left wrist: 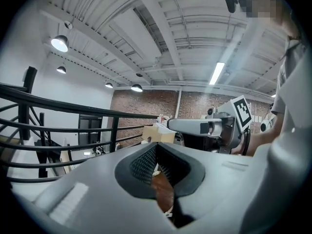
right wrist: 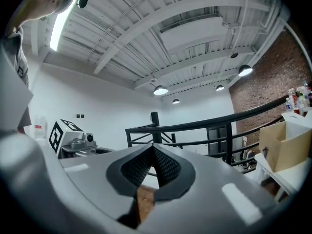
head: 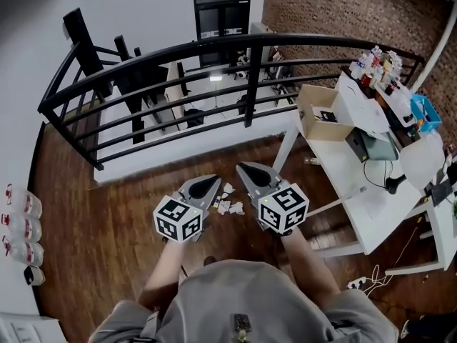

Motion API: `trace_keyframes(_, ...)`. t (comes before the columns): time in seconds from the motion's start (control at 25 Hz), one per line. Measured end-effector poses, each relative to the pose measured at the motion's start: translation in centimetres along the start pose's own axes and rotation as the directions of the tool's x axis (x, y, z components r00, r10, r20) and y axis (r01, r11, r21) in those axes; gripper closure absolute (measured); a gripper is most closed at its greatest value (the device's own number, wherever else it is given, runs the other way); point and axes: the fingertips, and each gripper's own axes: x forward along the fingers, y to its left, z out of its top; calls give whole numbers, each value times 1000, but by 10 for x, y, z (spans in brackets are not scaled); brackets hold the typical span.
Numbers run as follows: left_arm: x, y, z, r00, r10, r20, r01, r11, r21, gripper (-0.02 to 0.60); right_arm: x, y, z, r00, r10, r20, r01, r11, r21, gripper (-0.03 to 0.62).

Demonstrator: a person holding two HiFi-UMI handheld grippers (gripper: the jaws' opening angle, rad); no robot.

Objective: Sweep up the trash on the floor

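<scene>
Several scraps of white paper trash (head: 227, 204) lie on the wooden floor (head: 107, 227), in the head view just below and between my two grippers. My left gripper (head: 211, 181) is held in the air left of the scraps, its jaws shut with nothing in them. My right gripper (head: 249, 169) hangs beside it on the right, also shut and empty. In the left gripper view the left gripper (left wrist: 156, 147) points almost level at the railing, with the right gripper (left wrist: 195, 126) beside it. In the right gripper view the right gripper (right wrist: 152, 147) faces the railing too.
A black metal railing (head: 214, 52) curves across ahead of me. To the right stands a white table (head: 371, 191) with an open cardboard box (head: 321, 113), bottles and cables. Bottles (head: 21, 220) line the left wall. A power strip (head: 360, 283) lies on the floor at right.
</scene>
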Motion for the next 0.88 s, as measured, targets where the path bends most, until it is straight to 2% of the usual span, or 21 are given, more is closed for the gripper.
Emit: trace_keyframes(0.88, 9, 10, 8, 999, -33, -7, 33, 999, 13, 589, 14, -10, 6, 1000, -26, -12, 26, 1000, -10, 594)
